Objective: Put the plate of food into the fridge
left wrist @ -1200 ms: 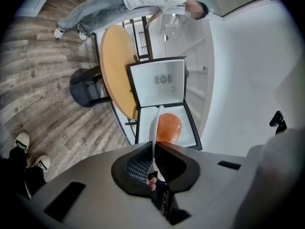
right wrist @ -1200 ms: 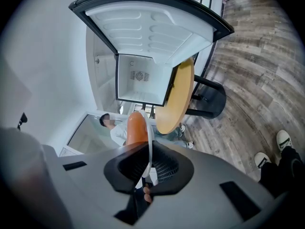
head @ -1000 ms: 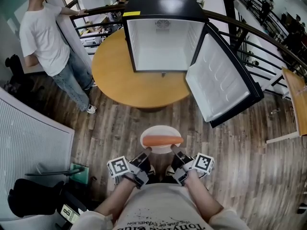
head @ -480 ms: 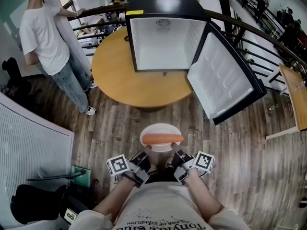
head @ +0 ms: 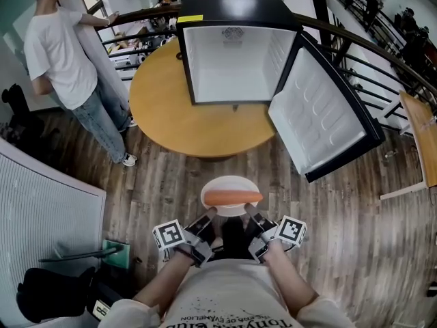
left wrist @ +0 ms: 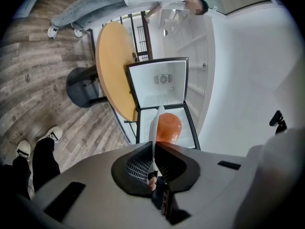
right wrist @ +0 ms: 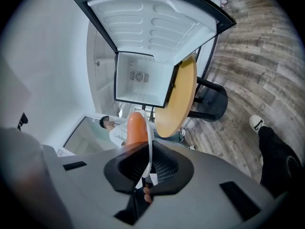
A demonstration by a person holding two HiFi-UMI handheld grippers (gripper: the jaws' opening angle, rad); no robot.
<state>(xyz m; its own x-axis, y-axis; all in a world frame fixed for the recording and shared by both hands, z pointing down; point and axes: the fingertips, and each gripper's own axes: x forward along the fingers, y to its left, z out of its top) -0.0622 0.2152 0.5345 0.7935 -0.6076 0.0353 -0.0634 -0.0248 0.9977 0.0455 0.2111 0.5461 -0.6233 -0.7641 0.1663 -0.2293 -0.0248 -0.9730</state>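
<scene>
At the far left a person (head: 65, 60) in a white shirt stands against the curved railing (head: 140, 14). Below them a ribbed grey panel (head: 41, 210) and a dark bag (head: 48, 296) run off the picture's edge. Further in, a round wooden table (head: 164, 115) stands on the plank floor (head: 157, 183). It carries the black fridge (head: 235, 5), whose door (head: 324, 118) is swung wide to the right.

Well short of the table, over the floor, I hold the white plate (head: 230, 185) level, with an orange sausage (head: 233, 197) lying across it. My left gripper (head: 208, 217) is clamped on the plate's left rim and my right gripper (head: 250, 216) on its right rim. Each gripper view shows the rim edge-on, pinched between the jaws.

The fridge hides the back of the tabletop. The yellow label on its top is too small to read. A second wooden surface (head: 420, 142) at the right is cut off.
</scene>
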